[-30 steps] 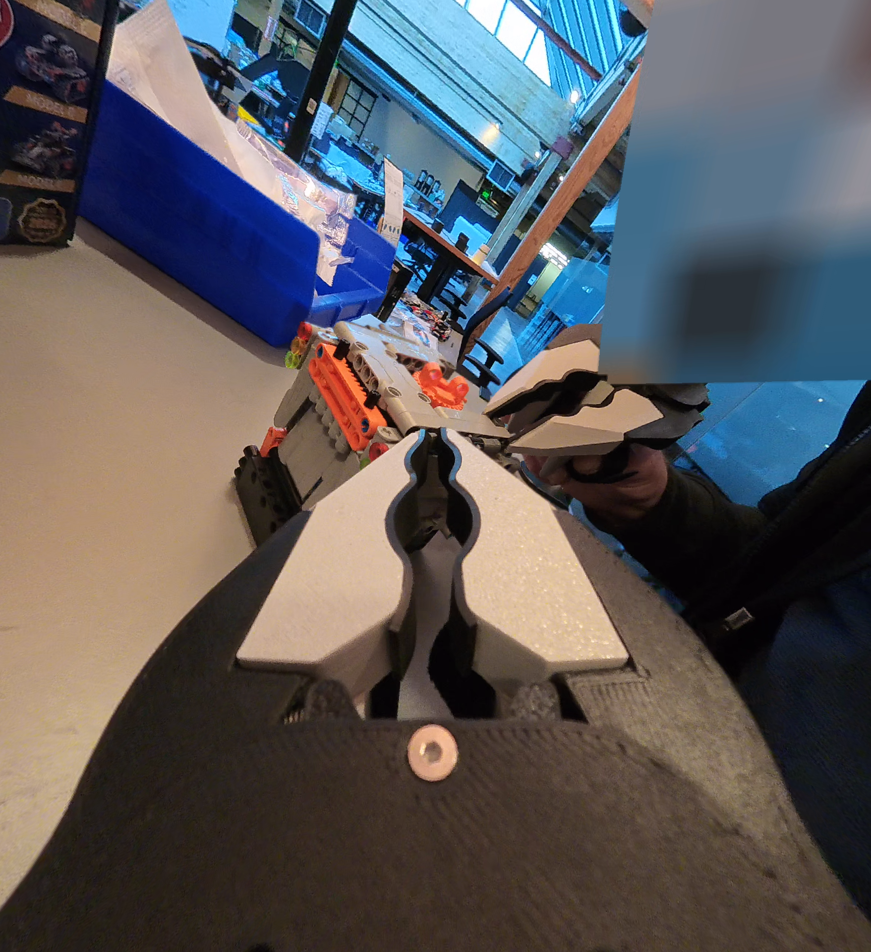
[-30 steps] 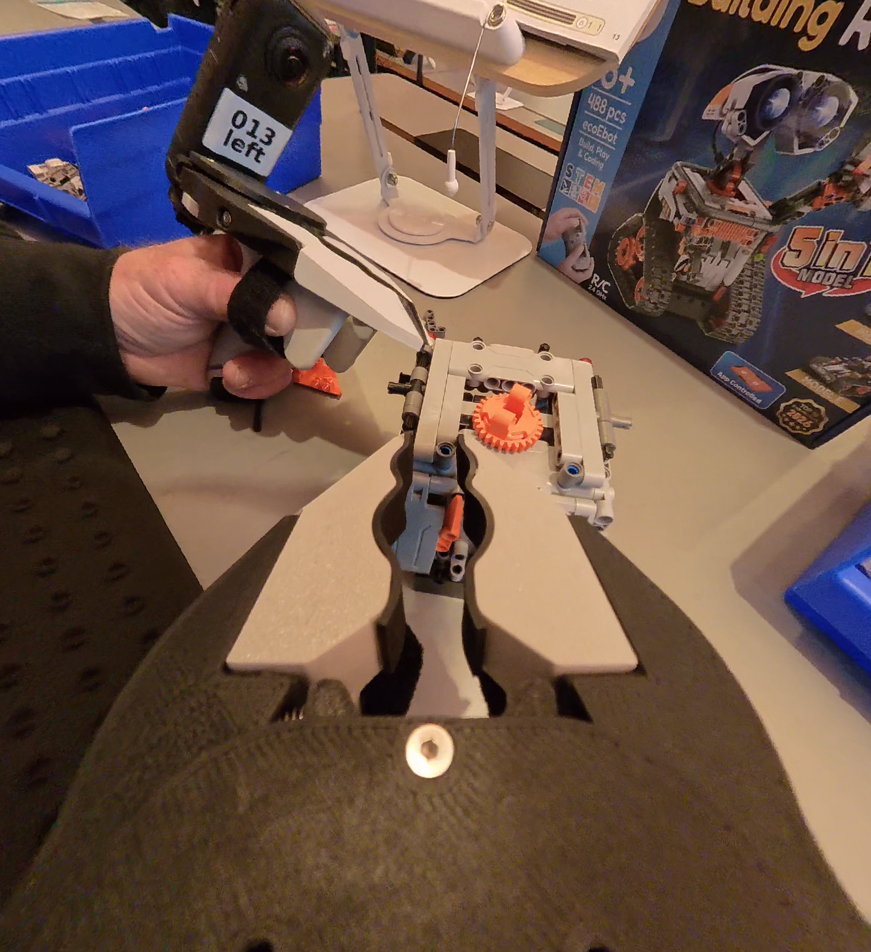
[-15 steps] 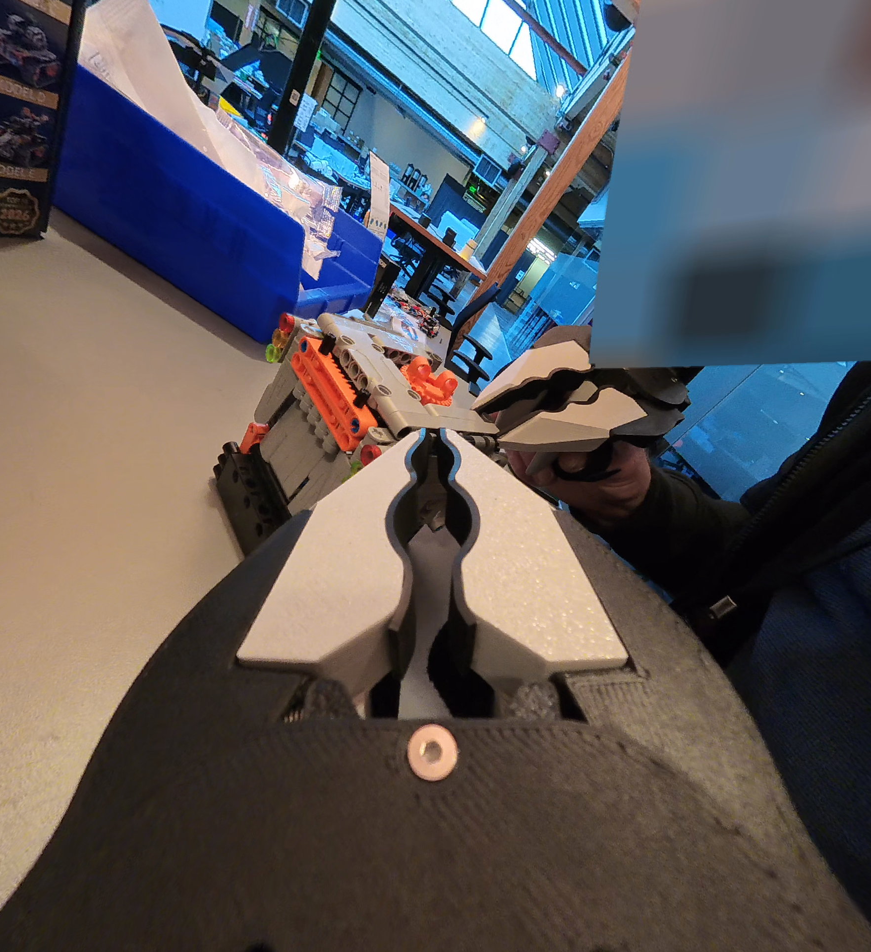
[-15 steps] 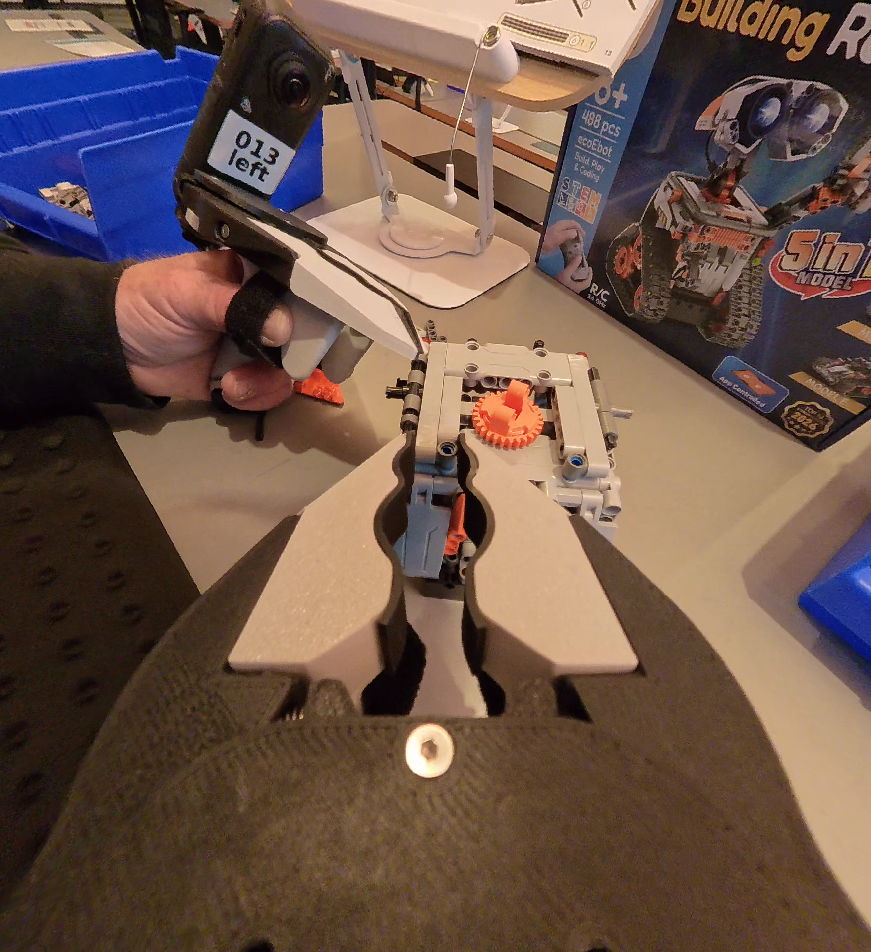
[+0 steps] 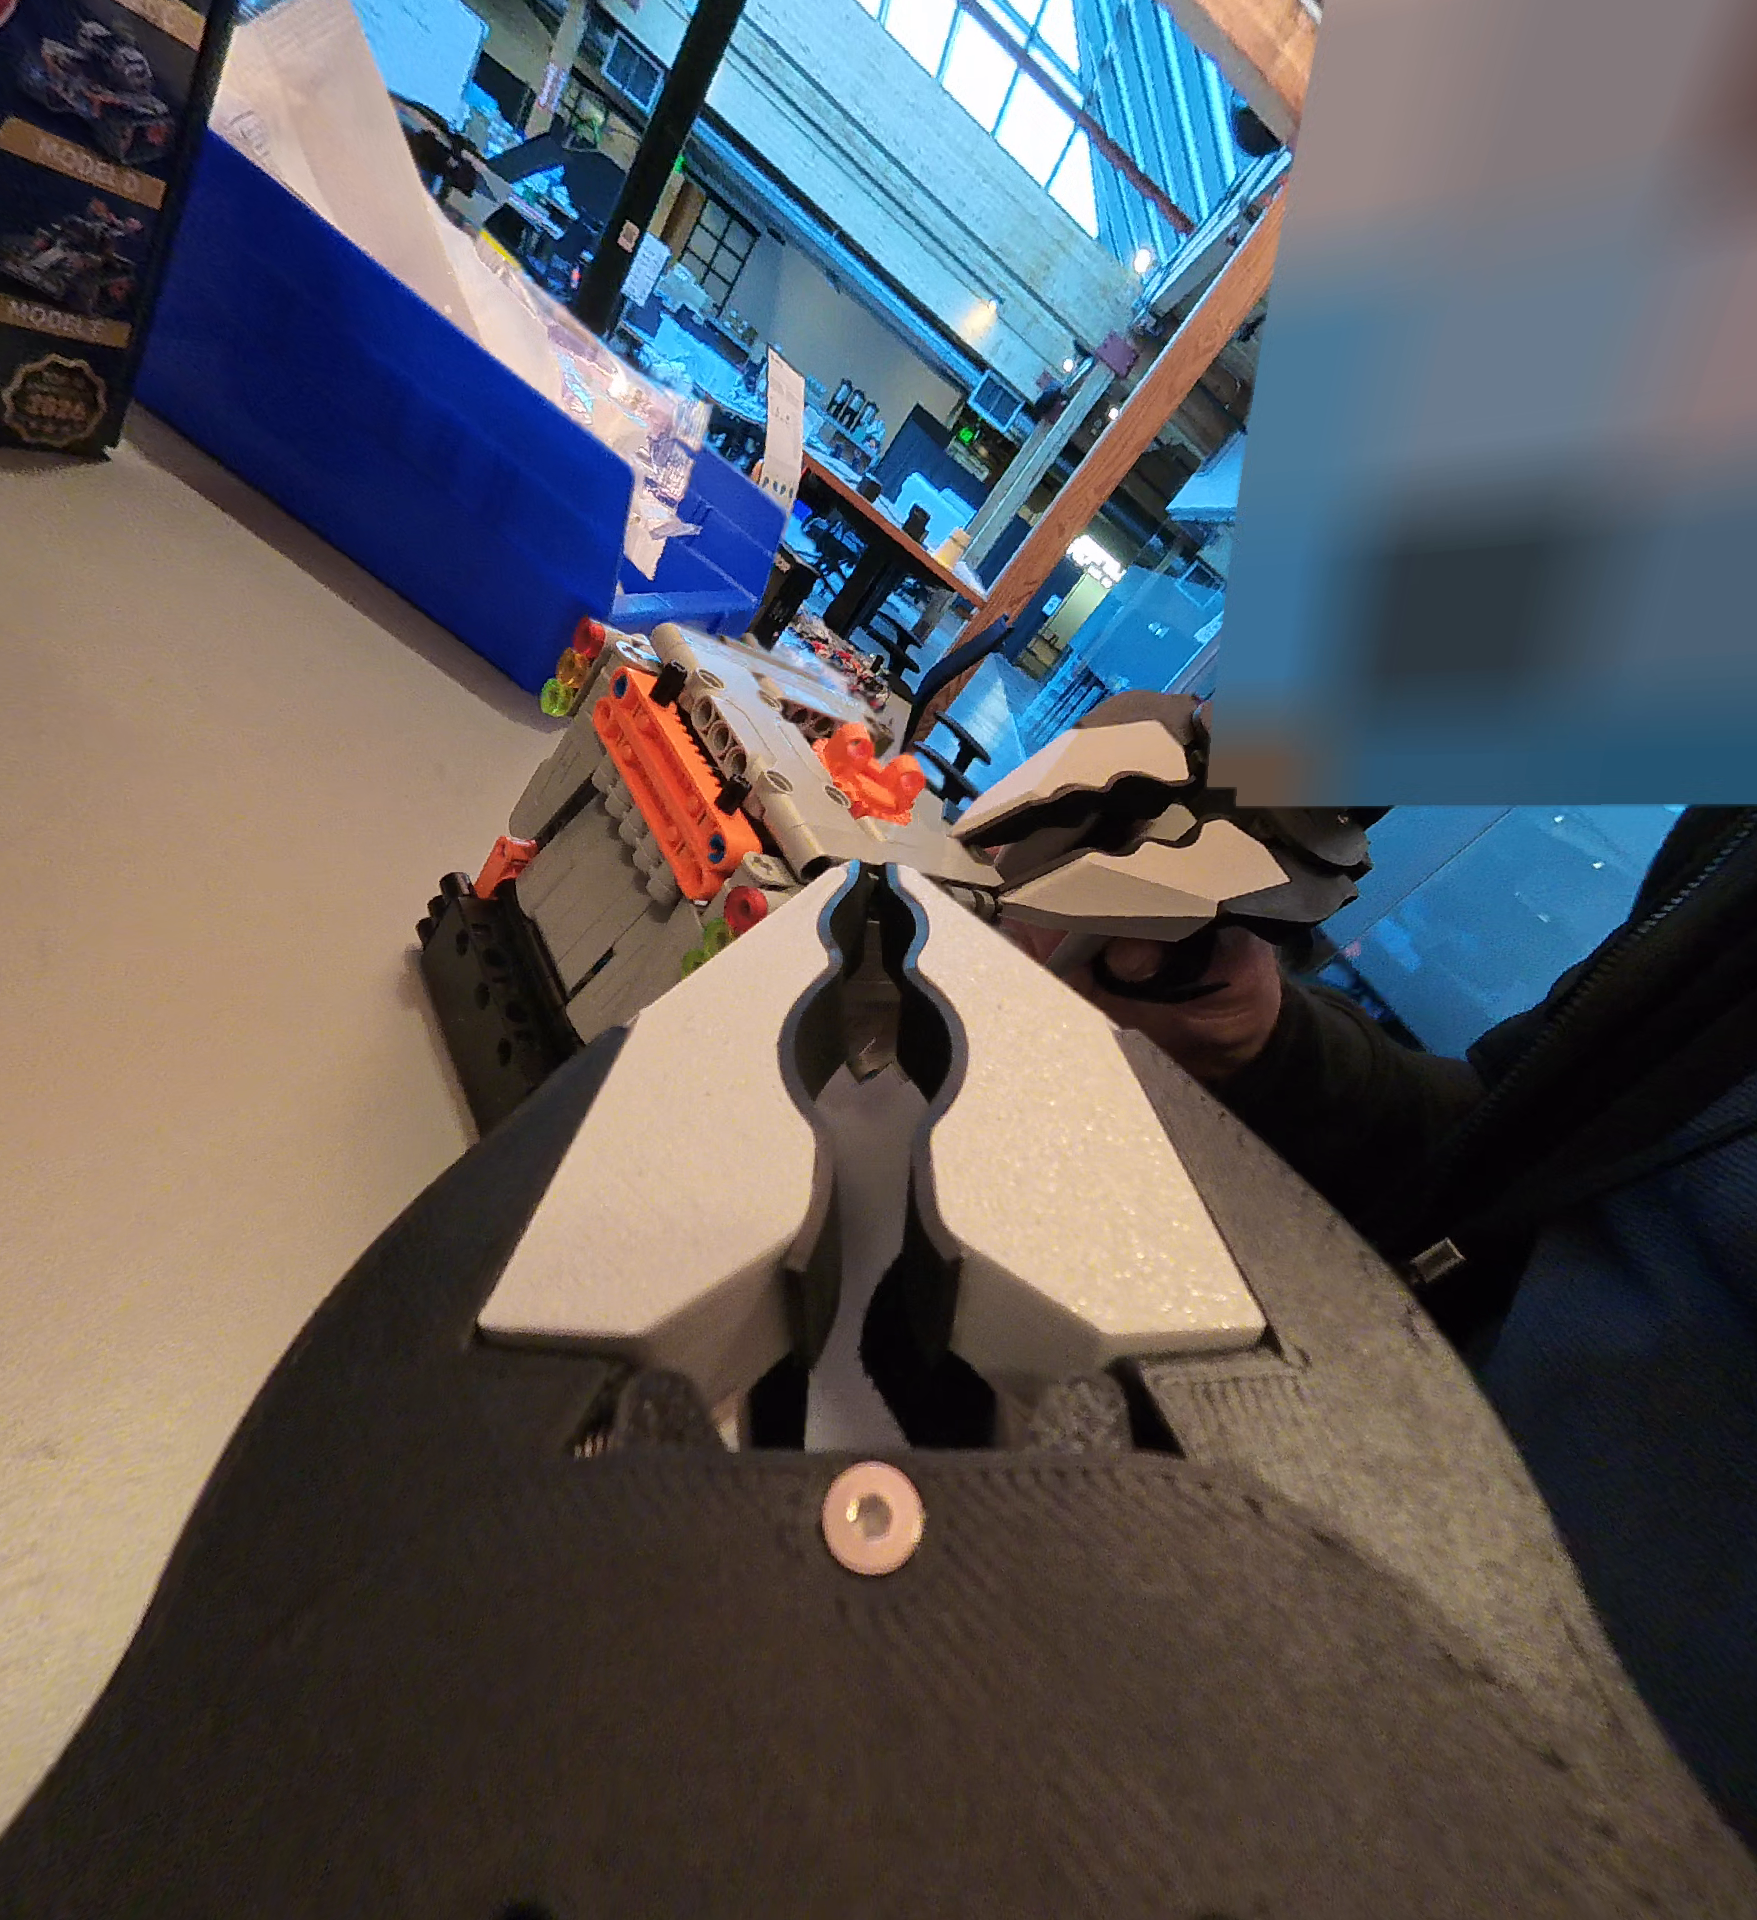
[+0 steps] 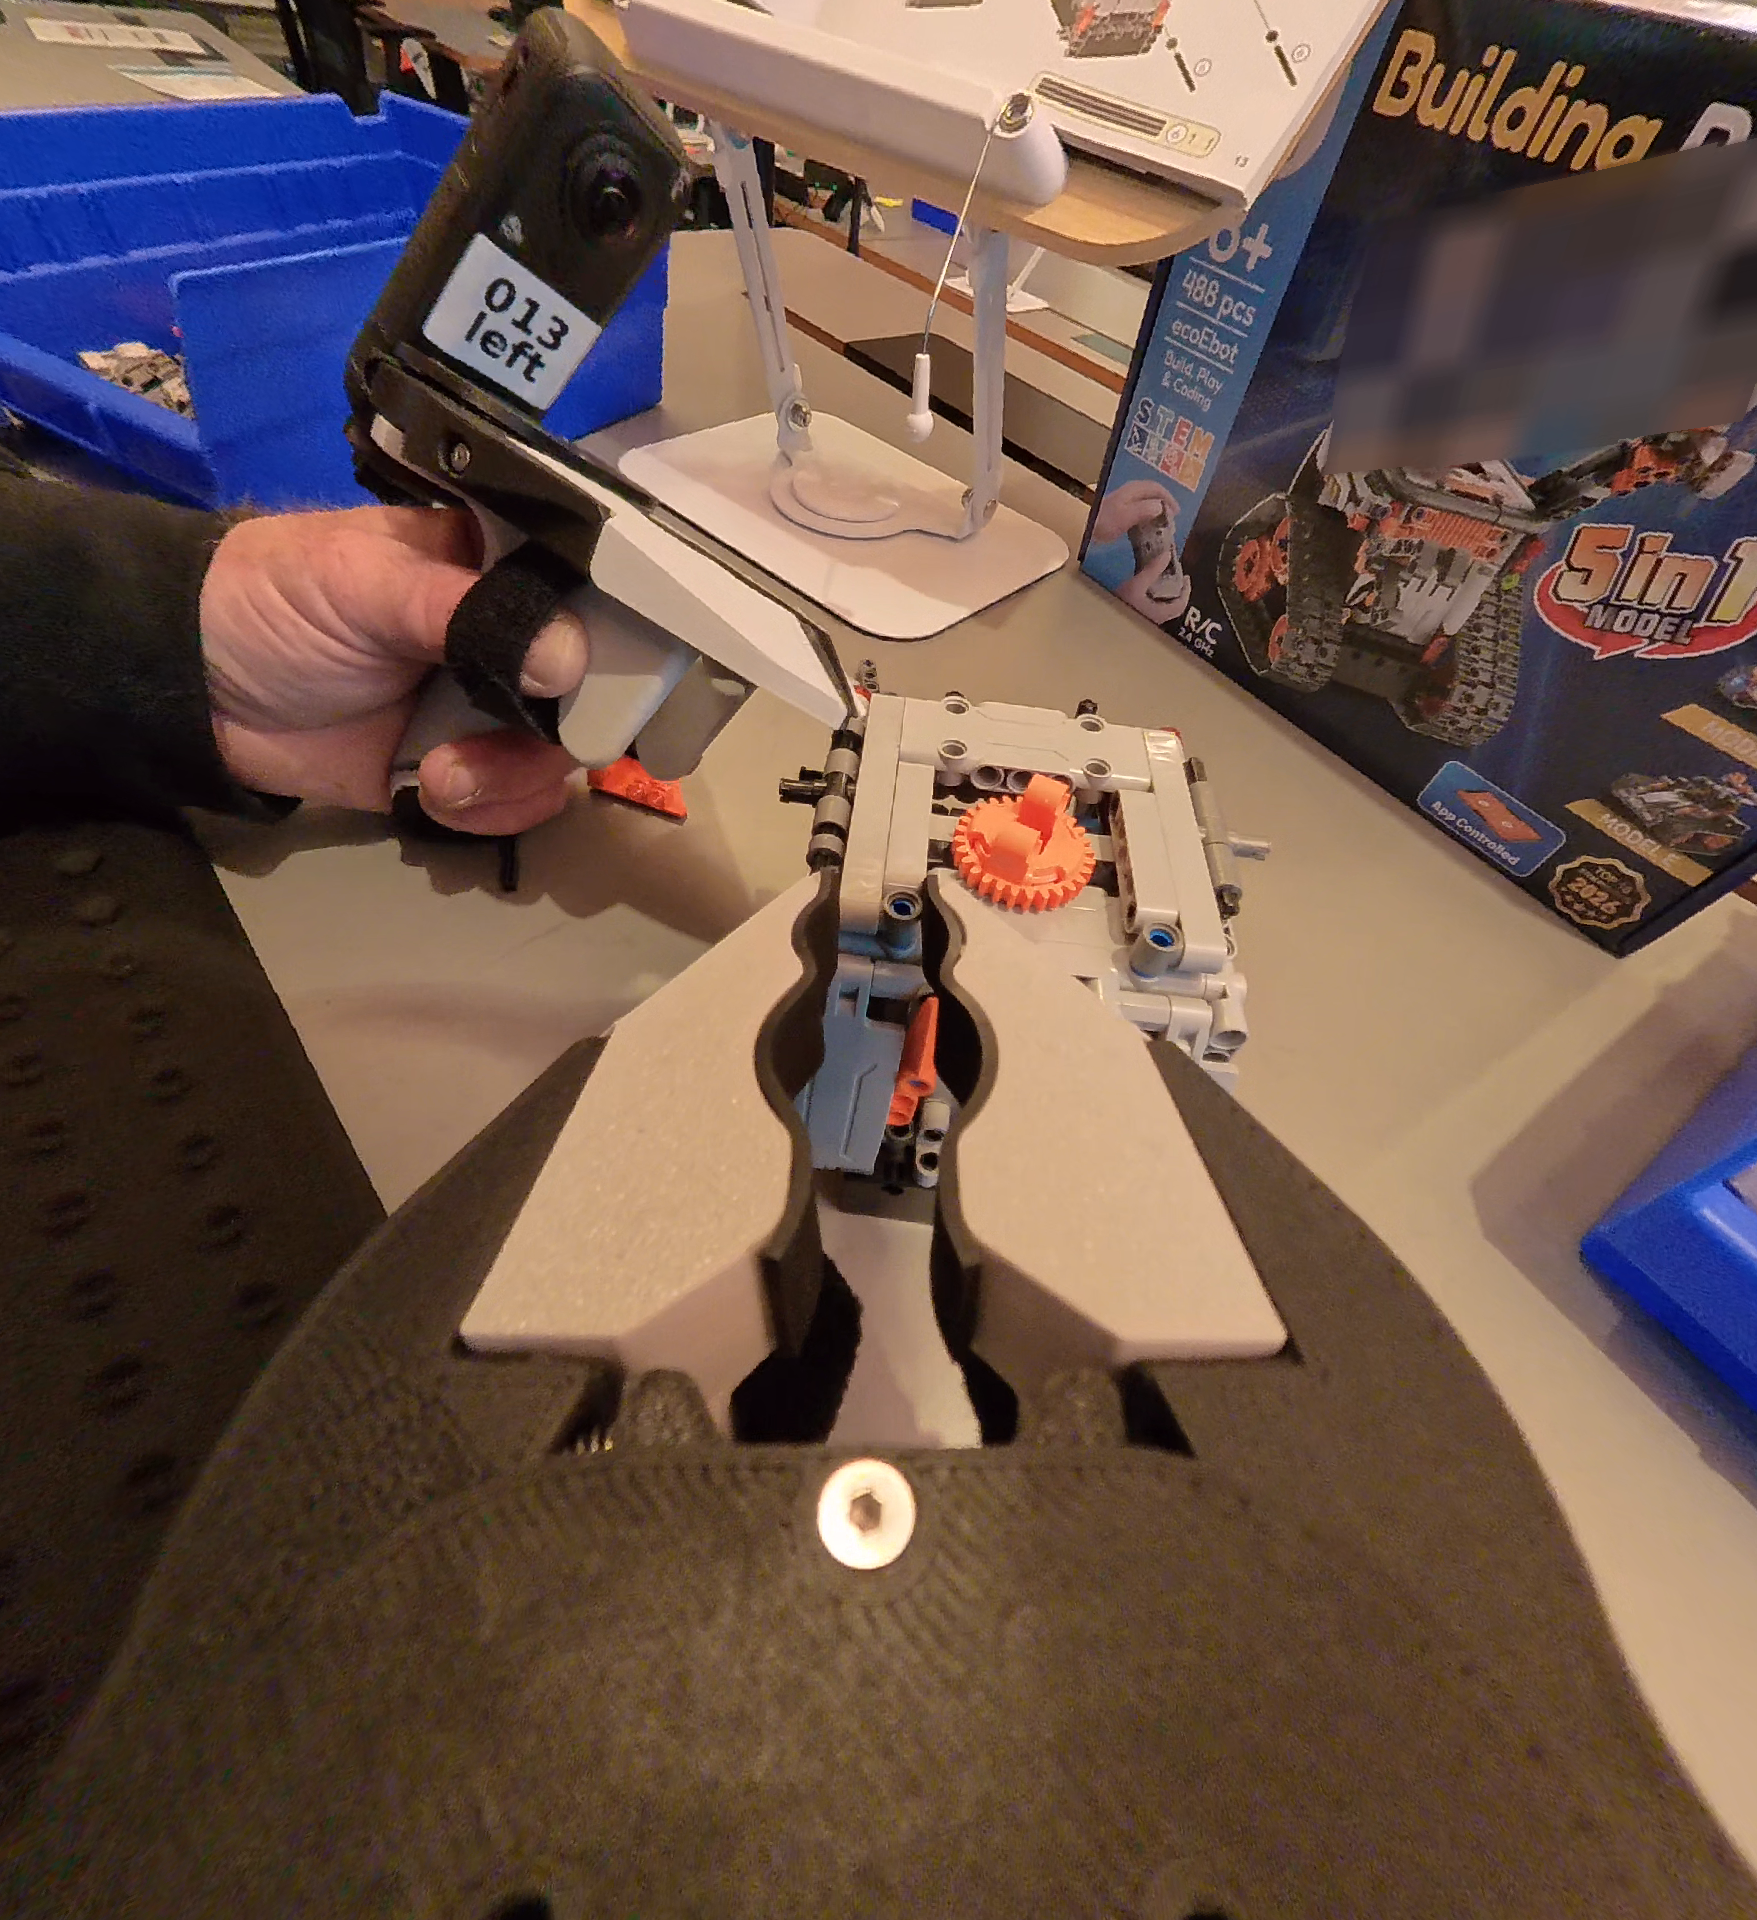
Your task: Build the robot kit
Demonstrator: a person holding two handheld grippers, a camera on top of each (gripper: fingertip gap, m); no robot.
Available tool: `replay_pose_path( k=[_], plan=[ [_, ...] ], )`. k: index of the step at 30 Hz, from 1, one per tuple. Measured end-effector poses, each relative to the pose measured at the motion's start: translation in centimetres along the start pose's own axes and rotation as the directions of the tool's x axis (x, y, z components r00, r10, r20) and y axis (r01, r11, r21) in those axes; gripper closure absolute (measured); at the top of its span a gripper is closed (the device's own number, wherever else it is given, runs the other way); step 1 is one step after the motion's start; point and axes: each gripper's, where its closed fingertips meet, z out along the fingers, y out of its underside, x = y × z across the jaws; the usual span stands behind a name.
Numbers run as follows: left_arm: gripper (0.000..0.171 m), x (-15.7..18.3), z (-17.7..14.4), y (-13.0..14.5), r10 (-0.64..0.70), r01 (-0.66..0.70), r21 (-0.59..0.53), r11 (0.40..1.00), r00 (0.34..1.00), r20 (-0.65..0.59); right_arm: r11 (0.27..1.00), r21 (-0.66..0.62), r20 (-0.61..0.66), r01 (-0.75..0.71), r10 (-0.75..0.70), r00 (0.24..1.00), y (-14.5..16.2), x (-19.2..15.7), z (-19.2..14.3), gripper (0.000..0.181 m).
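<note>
My left wrist view looks low across the worktop [image 5: 157, 883]; my right looks steeply down. Both sit close on the brick model [image 5: 666, 821] [image 6: 1019, 831], which they share.

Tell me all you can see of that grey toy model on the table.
The model is a boxy build of grey plastic beams and pins, upright on the table. An orange gear lies flat in its open top frame; an orange beam and a black block sit on one side. The right hand-held gripper is shut on its near corner; the left hand-held gripper touches its far corner.
</note>
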Motion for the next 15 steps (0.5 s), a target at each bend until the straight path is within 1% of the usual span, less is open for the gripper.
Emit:
replay_pose_path(
  k=[4,6,9,15],
  plan=[
    [0.171,0.08,-0.13,0.08,0.037,-0.036,-0.039,0.999,0.999,0.029,1.0,0.003,0.0,0.003,-0.003,1.0,-0.01,-0.04,-0.01,0.169],
    [0.171,0.03,-0.06,0.12,0.093,-0.09,-0.069,0.994,0.994,0.049,1.0,0.003,-0.005,0.001,-0.001,1.0,-0.01,0.04,-0.02,0.169],
    [0.169,0.09,-0.14,0.19,0.129,-0.124,-0.106,0.987,0.991,0.045,1.0,0.008,-0.003,-0.004,0.004,1.0,-0.02,0.09,-0.02,0.169],
    [0.166,0.15,-0.16,0.33,0.19,-0.179,-0.139,0.974,0.979,0.07,1.0,0.012,-0.001,-0.001,0.001,1.0,-0.03,0.04,0.0,0.169]
  ],
)
